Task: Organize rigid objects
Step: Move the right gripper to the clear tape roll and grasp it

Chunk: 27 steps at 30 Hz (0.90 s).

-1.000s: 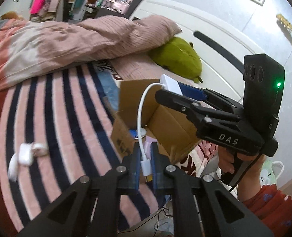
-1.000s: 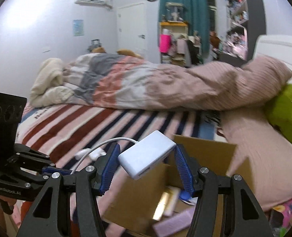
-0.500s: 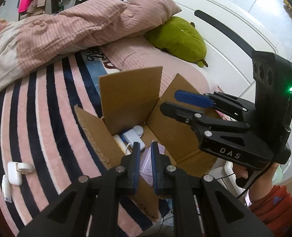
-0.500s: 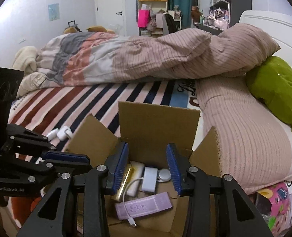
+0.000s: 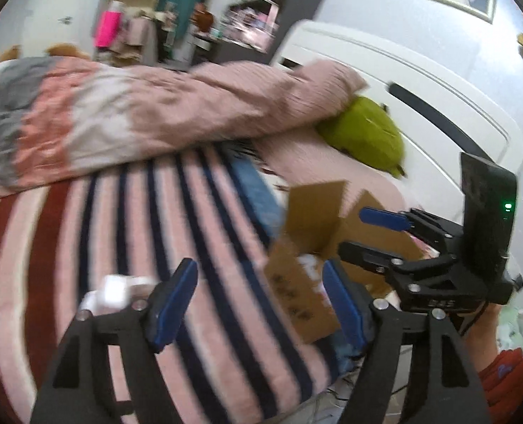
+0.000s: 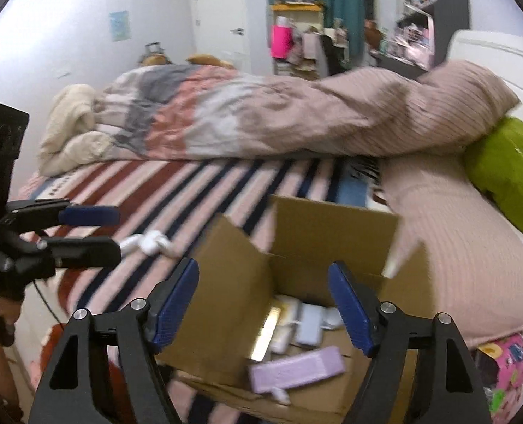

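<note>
1. The left tongs (image 5: pixel 259 300) have just sprung wide apart and hold nothing; only striped bedspread (image 5: pixel 84 229) shows between the blue pads. They hang over the bed with the white charger plug (image 5: pixel 114 291) just beyond their left finger. Coming at it off-centre, I reckon, a finger would nudge the plug away over the soft cover instead of straddling it.

2. The right tongs (image 6: pixel 263 305) have also just opened, empty, and hover above the cardboard box (image 6: pixel 233 304). Should they drop carelessly, a finger could catch a raised flap and tip the box, which stands right at the bed's edge.

3. Inside the box lie the lilac case (image 6: pixel 296 371), a white adapter (image 6: pixel 309 323) and other small pieces, loosely heaped. A knock to the box might spill them onto the floor.

4. The white plug seems to have a second white piece touching it; blur hides how they join. A grip on one may drag or drop the other.

5. Both views are smeared, so any fast reach risks a missed close.
</note>
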### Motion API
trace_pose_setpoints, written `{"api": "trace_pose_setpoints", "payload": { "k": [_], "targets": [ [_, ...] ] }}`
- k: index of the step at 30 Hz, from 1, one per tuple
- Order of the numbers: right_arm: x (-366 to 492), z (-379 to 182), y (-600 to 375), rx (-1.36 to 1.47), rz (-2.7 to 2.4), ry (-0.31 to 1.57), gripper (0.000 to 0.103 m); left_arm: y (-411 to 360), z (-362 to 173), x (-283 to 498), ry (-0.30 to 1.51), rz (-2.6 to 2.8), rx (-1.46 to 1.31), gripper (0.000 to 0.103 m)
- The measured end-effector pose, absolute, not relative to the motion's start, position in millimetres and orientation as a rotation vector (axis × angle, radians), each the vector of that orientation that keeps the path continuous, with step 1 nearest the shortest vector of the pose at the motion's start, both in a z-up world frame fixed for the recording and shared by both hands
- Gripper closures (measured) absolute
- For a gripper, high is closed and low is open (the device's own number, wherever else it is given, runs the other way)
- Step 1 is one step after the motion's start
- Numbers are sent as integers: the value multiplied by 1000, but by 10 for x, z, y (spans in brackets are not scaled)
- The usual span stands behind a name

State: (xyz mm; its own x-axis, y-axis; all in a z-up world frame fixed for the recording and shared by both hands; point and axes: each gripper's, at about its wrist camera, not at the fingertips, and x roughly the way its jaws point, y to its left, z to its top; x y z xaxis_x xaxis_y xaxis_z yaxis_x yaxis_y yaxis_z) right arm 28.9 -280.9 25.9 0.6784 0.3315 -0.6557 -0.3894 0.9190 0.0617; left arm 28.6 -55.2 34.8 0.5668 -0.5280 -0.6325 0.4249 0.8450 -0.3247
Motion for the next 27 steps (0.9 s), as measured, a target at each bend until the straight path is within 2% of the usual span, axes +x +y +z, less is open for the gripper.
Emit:
{"api": "trace_pose_setpoints", "payload": {
  "k": [7,14,19,27],
  "targets": [
    [346,190,-1858,-129,577,705,30,402,87,93,786,-337,-185,29],
    [713,-434,-1092,-150,654,828,30,1030,-326,33,806,-241,-281,29],
    [1264,-1010,-918,-162,452,870,30,1166,-504,101,811,-256,-298,29],
    [1518,-1261,-1010,-149,401,900,31,1200,-640,276,825,-286,-341,29]
  ]
}}
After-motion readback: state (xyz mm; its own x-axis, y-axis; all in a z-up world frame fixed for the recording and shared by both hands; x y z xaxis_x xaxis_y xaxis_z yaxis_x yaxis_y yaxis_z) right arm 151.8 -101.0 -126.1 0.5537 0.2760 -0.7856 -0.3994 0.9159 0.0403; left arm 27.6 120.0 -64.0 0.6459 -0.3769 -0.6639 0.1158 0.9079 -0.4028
